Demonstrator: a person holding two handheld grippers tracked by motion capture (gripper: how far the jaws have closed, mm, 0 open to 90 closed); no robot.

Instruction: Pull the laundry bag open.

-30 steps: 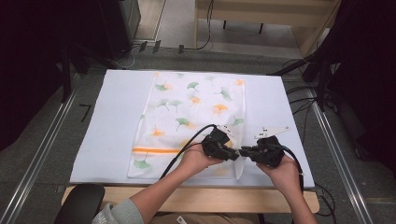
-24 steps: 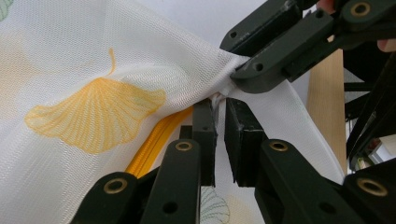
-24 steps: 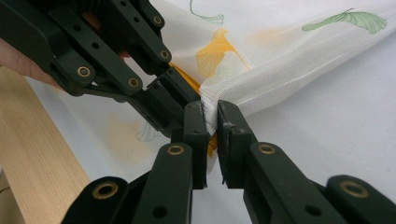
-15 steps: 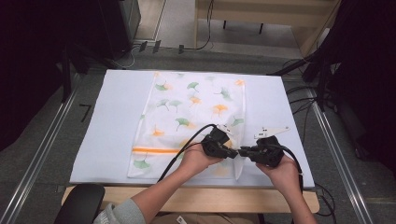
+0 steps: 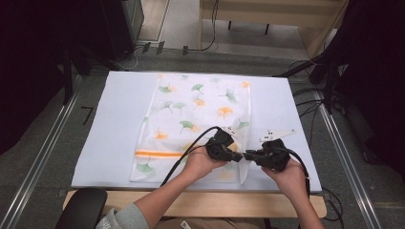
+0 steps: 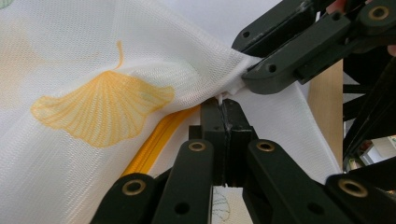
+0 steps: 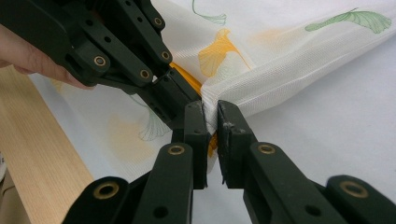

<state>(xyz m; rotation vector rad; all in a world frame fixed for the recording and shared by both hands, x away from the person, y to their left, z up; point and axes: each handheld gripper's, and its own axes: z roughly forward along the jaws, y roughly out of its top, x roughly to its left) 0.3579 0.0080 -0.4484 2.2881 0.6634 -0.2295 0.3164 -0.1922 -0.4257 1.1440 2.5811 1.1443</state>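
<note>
A white mesh bag (image 5: 200, 109) printed with green and orange ginkgo leaves lies flat on the mat, its orange zipper (image 5: 157, 153) running along the near end. Both grippers meet at the bag's near right corner. My left gripper (image 6: 223, 105) is shut on a small white tab at the zipper's (image 6: 154, 144) end, likely the pull. My right gripper (image 7: 211, 112) is shut on the bag's folded edge (image 7: 261, 88) right beside it. In the high view the left gripper (image 5: 236, 157) and right gripper (image 5: 248, 155) point at each other, tips almost touching, with the corner lifted a little.
The bag rests on a pale mat (image 5: 114, 124) over a wooden table whose front edge (image 5: 200, 202) runs just behind my hands. Metal rails (image 5: 43, 152) flank the table. Cables (image 5: 310, 102) trail at the right, and a black seat (image 5: 81, 210) shows at the lower left.
</note>
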